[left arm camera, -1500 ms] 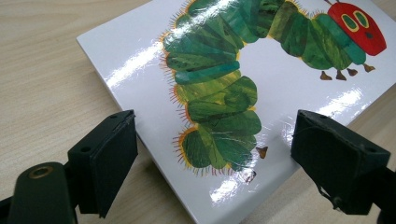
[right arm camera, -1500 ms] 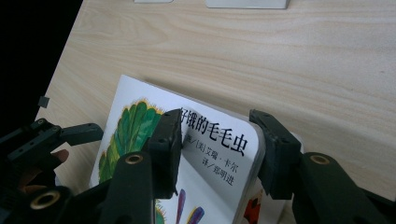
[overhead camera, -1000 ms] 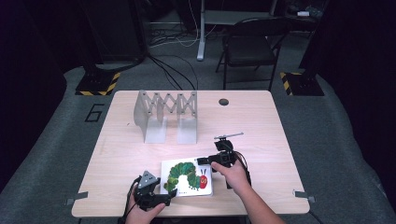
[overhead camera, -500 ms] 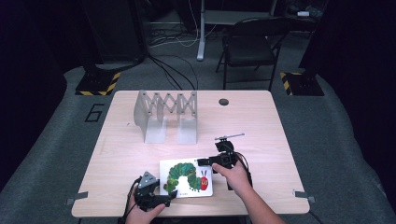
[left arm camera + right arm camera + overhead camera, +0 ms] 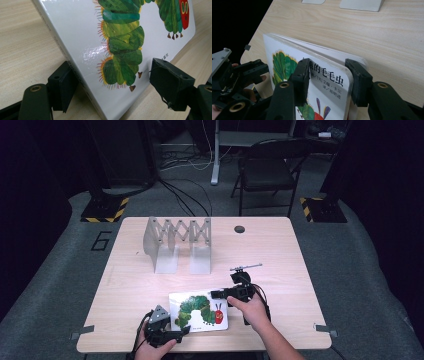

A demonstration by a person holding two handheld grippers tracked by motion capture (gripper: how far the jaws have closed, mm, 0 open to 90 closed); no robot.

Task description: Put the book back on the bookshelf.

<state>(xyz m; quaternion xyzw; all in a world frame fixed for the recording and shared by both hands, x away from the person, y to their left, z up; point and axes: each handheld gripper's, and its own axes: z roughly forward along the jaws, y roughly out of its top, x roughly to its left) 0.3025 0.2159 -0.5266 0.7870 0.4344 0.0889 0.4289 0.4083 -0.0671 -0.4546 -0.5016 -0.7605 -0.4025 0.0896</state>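
Note:
A white board book with a green caterpillar on its cover lies near the table's front edge, its cover slightly raised. My right gripper is shut on the book's top right corner; in the right gripper view one pad presses on the cover and the other on the back. My left gripper reaches the book's lower left corner. Its jaws have just been closing and straddle the book. One pad is at the spine side, the other stands off the cover.
A grey folding book rack stands at the table's back left. A dark round grommet sits near the far edge of the wooden table. A black folding chair and floor cables lie beyond it.

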